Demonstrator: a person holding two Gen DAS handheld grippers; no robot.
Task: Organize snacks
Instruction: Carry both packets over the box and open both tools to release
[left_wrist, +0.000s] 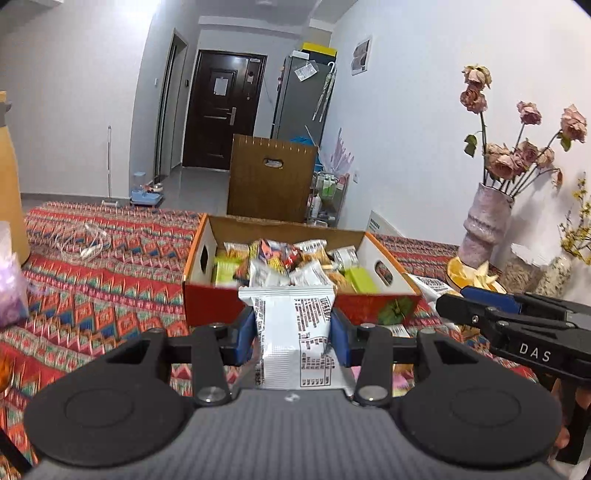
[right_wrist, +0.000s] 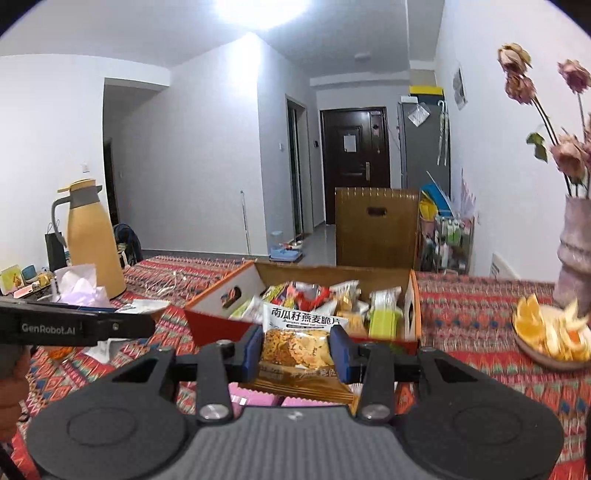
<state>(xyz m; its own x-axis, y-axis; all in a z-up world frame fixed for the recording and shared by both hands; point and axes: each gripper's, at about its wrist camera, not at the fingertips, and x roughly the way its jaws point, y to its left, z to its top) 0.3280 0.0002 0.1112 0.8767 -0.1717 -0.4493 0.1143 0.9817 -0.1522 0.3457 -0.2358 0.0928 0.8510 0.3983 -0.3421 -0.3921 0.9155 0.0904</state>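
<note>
Left hand-held gripper: clenched on a white snack packet, pads pressing its two side edges, printed back facing the camera.
Right hand-held gripper: clenched on an orange cracker packet, held the same way by its sides.
Box: open cardboard carton on the patterned bench, already heaped with mixed snack packets.
White packet, place: just in front of the box's near wall, above the bench.
Orange packet, place: also just in front of the box, slightly over its near wall.
Handling: both packets look light, crinkly and air-puffed; the crackers inside probably crush easily, so side-seam grips with mild squeeze seem safest.
Slip risk: glossy film may slide if tilted.
</note>
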